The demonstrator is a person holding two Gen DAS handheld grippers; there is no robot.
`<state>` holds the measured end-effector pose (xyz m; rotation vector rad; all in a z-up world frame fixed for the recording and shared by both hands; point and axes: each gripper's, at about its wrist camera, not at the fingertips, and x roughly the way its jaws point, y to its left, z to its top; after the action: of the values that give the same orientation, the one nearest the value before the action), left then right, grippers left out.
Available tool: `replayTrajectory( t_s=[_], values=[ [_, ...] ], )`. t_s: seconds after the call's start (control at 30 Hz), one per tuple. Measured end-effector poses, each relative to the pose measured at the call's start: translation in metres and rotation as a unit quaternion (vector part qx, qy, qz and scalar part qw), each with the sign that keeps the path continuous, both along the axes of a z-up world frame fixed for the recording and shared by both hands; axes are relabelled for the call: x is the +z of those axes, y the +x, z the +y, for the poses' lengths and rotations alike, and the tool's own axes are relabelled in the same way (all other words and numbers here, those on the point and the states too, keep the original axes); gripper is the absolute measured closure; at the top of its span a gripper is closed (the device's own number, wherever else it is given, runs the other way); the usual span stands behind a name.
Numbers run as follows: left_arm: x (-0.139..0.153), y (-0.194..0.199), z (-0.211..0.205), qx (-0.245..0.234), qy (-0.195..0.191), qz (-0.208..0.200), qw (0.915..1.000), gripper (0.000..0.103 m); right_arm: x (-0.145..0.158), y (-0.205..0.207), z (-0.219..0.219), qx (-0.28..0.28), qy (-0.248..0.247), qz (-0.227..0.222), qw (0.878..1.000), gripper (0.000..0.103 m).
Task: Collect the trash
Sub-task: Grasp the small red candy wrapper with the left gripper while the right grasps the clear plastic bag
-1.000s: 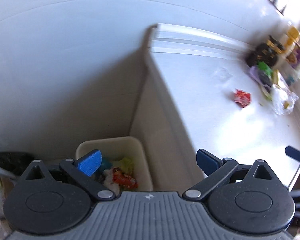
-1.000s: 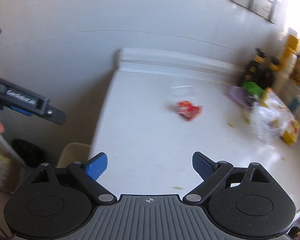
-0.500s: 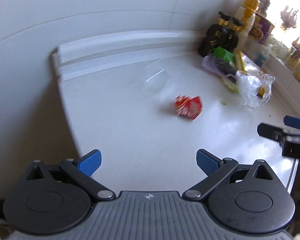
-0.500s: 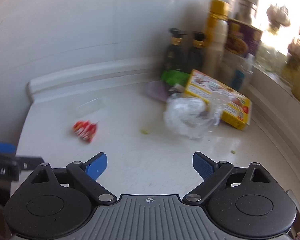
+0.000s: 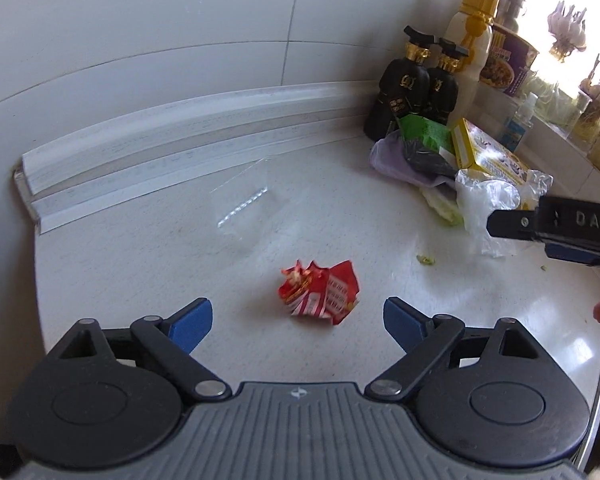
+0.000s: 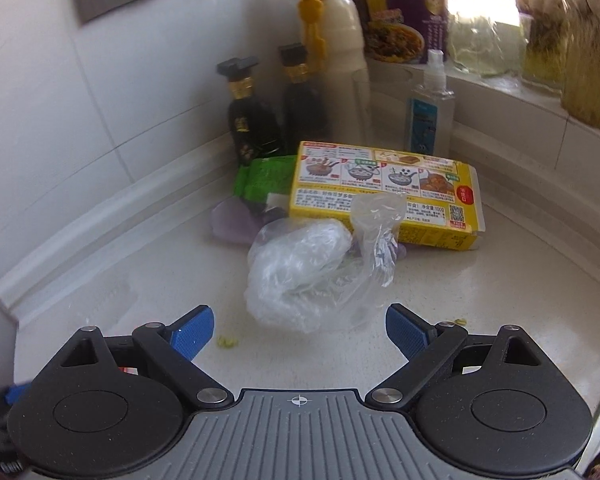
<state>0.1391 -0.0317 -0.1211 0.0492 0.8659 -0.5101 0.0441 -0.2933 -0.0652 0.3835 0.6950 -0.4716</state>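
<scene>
The left tool (image 5: 298, 320) hangs above the white speckled tabletop (image 5: 140, 272), its 2 blue-padded jaws wide apart but closing; the crumpled red snack wrapper (image 5: 319, 290) lies on the tabletop just ahead of the gap, untouched by either pad. Beyond it, toward the back edge, lies a flat clear plastic sheet (image 5: 246, 208). The right tool (image 6: 299, 330) has its jaws spread with nothing gripped, and the crumpled clear plastic bag (image 6: 300, 276) sits just ahead of them. Behind the bag lies a yellow printed cardboard box (image 6: 384, 196), then a green packet (image 6: 262, 178) and 2 dark sauce bottles (image 6: 252, 120) near the back corner by the tiled wall (image 6: 100, 120).
</scene>
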Motion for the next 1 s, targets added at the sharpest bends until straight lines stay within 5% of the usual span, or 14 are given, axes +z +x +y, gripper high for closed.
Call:
replayTrajectory(
  t_s=[0.53, 0.63, 0.8, 1.0],
  values=[
    [-0.005, 0.007, -0.001, 0.041, -0.025, 0.004, 0.9988, 0.057, -0.015, 0.018, -0.033, -0.062, 0.025, -0.029, 0.997, 0.011],
    [-0.006, 0.008, 0.002, 0.053, -0.030, 0.008, 0.9981, 0.063, -0.014, 0.018, -0.032, -0.063, 0.016, -0.030, 0.997, 0.024],
    [-0.004, 0.008, 0.005, 0.056, -0.033, 0.007, 0.9978, 0.071, -0.014, 0.017, -0.028, -0.057, 0.015, -0.034, 0.998, 0.065],
    [-0.001, 0.005, 0.009, 0.056, -0.034, 0.008, 0.9978, 0.080, -0.010, 0.017, -0.022, -0.035, 0.007, -0.032, 0.999, 0.090]
  ],
)
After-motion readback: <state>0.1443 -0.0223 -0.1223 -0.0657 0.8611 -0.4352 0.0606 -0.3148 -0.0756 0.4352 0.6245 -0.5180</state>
